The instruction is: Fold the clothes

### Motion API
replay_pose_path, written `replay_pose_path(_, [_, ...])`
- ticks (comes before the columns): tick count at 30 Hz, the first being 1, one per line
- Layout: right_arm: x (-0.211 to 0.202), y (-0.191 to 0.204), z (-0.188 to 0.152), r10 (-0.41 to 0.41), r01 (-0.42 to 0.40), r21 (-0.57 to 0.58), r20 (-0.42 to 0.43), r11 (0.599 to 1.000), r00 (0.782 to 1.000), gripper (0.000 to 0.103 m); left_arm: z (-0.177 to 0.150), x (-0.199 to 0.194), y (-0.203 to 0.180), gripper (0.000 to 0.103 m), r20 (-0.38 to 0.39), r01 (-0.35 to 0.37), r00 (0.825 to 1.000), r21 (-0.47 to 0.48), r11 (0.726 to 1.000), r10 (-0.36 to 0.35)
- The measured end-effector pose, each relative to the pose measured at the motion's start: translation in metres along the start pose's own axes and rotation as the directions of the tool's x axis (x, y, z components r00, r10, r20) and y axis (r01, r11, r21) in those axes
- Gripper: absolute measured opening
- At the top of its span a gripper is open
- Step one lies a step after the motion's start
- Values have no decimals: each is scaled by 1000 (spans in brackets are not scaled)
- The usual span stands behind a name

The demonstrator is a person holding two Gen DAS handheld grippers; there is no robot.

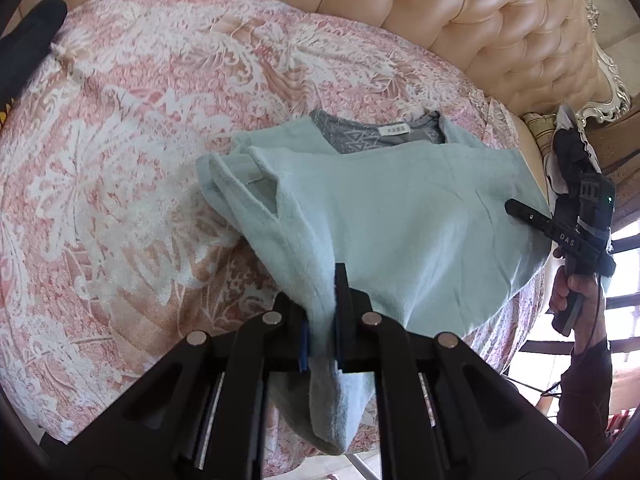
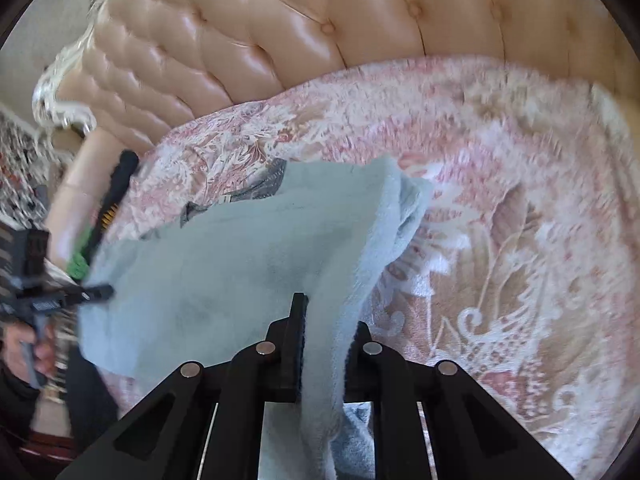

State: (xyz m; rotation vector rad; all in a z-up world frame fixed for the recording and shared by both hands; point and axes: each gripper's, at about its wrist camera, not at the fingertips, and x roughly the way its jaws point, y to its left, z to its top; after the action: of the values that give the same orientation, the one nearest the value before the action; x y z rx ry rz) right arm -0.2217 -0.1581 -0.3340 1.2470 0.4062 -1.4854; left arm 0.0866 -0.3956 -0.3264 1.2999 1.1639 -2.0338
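A light blue top [image 1: 400, 208] lies on the pink floral bedspread [image 1: 140, 140], neck toward the headboard, showing a grey patterned lining and a white label [image 1: 392, 130]. My left gripper [image 1: 332, 280] is shut on a bunched fold of its near left edge, and cloth hangs down below the fingers. My right gripper [image 2: 324, 316] is shut on the opposite near edge of the blue top [image 2: 224, 264]. In the left wrist view the right gripper [image 1: 520, 211] sits at the garment's right edge, held by a hand [image 1: 564, 292]. The left gripper [image 2: 102, 292] appears at the left of the blurred right wrist view.
A tufted peach headboard [image 1: 460, 20] rises behind the bed. A dark object [image 1: 32, 40] rests on the bedspread at the far left. A black stick-like item with green and yellow parts [image 2: 116, 196] lies near the bed's edge. Bright window bars [image 1: 624, 300] stand beyond the bed.
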Motion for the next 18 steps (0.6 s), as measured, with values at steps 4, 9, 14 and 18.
replay_pose_path(4, [-13, 22, -1, -107, 109, -54, 42, 993, 993, 9, 3, -16, -5, 10, 29, 18, 999, 19, 1000, -18])
replay_pose_path(9, [-38, 44, 7, -125, 133, -65, 106, 989, 986, 9, 6, -40, -9, 10, 49, 54, 997, 28, 998, -56])
replay_pose_path(14, [-72, 71, 24, -138, 154, -83, 167, 985, 976, 9, 11, -73, -10, 10, 100, 80, 991, 39, 996, -84])
replay_pose_path(18, [-90, 100, 41, -152, 177, -113, 198, 978, 968, 9, 14, -101, -4, 10, 136, 97, 985, 44, 994, -102])
